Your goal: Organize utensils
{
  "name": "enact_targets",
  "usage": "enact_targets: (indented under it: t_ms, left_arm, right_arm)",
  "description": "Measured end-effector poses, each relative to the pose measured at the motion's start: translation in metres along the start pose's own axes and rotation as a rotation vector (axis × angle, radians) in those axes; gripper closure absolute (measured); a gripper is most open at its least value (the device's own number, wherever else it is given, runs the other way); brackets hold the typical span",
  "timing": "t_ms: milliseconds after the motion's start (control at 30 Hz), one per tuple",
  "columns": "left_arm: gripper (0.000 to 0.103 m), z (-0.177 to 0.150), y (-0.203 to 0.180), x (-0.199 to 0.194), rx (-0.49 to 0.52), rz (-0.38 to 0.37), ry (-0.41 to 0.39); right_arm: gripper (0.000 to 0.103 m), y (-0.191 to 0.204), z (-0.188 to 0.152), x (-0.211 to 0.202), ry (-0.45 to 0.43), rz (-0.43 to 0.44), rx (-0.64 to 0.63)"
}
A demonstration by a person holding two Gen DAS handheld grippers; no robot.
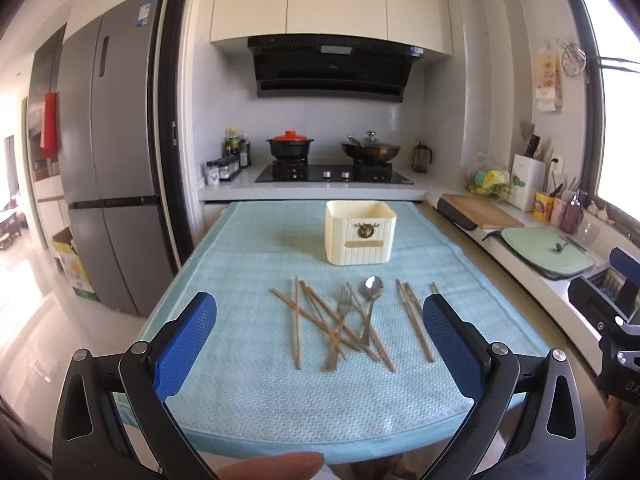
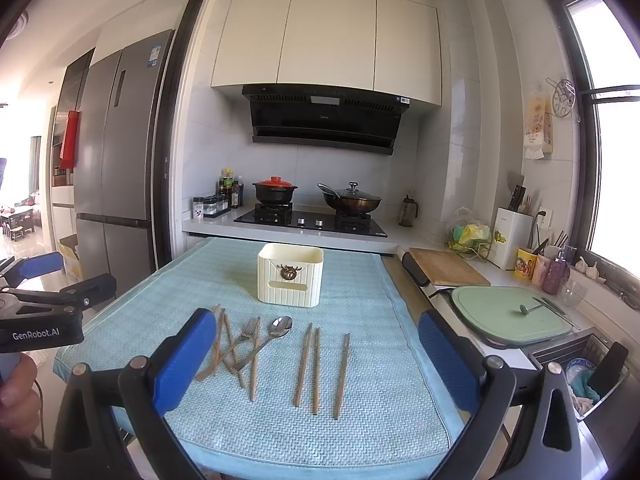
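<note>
Cream-coloured, ribbed, and square, one utensil holder (image 1: 360, 232) stands upright at the far middle of the light blue cloth (image 1: 248, 392) covering my table; its interior is not visible from either wrist view, so I cannot state its contents. Nearer to me, well apart from the holder, the utensils lie loose on the cloth: one fork (image 1: 341, 320), one spoon (image 1: 371, 300), and a scatter of wooden chopsticks (image 2: 316, 372). Three chopsticks lie roughly parallel on the right; the rest cross one another under and over the fork and spoon, and I cannot count those reliably. My left gripper (image 1: 320, 344) hangs above the near edge, jaws spread wide, holding nothing. My right gripper (image 2: 316, 364) likewise: jaws wide, nothing between them.
</note>
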State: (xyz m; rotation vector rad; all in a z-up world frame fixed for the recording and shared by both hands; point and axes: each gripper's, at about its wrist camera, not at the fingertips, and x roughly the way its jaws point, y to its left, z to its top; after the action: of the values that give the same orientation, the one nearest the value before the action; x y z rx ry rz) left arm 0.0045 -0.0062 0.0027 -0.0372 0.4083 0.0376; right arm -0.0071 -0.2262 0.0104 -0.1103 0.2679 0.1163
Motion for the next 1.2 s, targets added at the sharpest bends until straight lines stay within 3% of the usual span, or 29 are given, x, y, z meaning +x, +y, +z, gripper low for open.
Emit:
enact_targets:
  t_ms: [1200]
  left_arm:
    - [0.0,-0.004,-0.001,0.012,-0.008,0.006,0.036]
  right_arm:
    - [0.0,0.001,-0.001,0.003,0.018,0.0,0.01]
